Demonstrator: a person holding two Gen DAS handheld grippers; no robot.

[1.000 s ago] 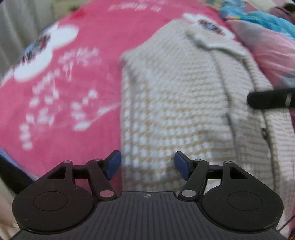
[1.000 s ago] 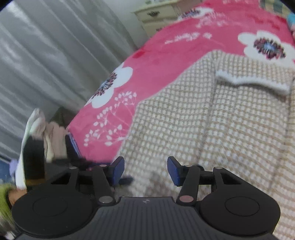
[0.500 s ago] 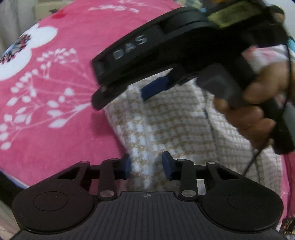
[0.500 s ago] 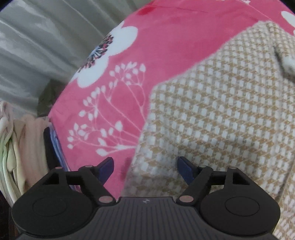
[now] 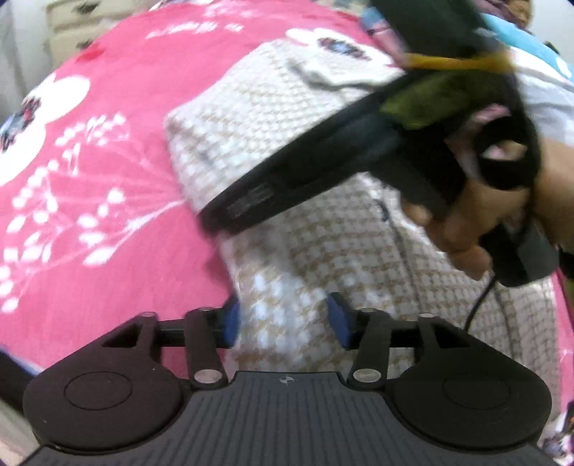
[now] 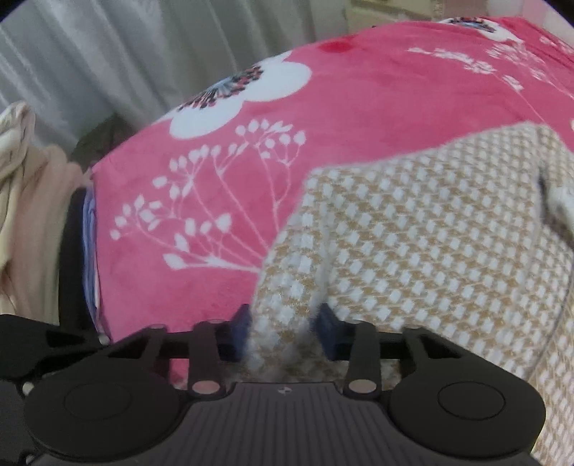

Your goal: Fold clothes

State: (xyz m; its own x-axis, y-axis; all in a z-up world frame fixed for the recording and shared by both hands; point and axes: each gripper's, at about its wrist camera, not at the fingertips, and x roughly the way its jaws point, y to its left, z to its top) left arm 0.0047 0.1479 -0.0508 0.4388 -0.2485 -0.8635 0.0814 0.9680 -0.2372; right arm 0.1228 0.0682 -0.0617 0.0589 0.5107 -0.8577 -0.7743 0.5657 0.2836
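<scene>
A beige and white houndstooth knit jacket (image 5: 305,150) with a white fluffy collar lies on a pink flowered blanket (image 5: 89,179). My left gripper (image 5: 283,319) is at the jacket's near hem, its blue pads either side of the fabric edge with a gap. My right gripper (image 6: 283,331) has closed on the jacket's (image 6: 430,233) corner, a fold bunched between its pads. In the left wrist view the right gripper's black body (image 5: 323,168) and the hand holding it cross above the jacket.
Grey curtains (image 6: 125,61) hang behind the bed. A pile of pale clothes (image 6: 25,200) sits at the left past the blanket (image 6: 323,89) edge. Blue and pink bedding (image 5: 538,61) lies at the far right. A cream drawer unit (image 6: 394,7) stands at the far end.
The right gripper has closed on the jacket's corner; half a second ago it was wide open. The left gripper has opened a little at the hem, and the right gripper's body now lies lower across its view.
</scene>
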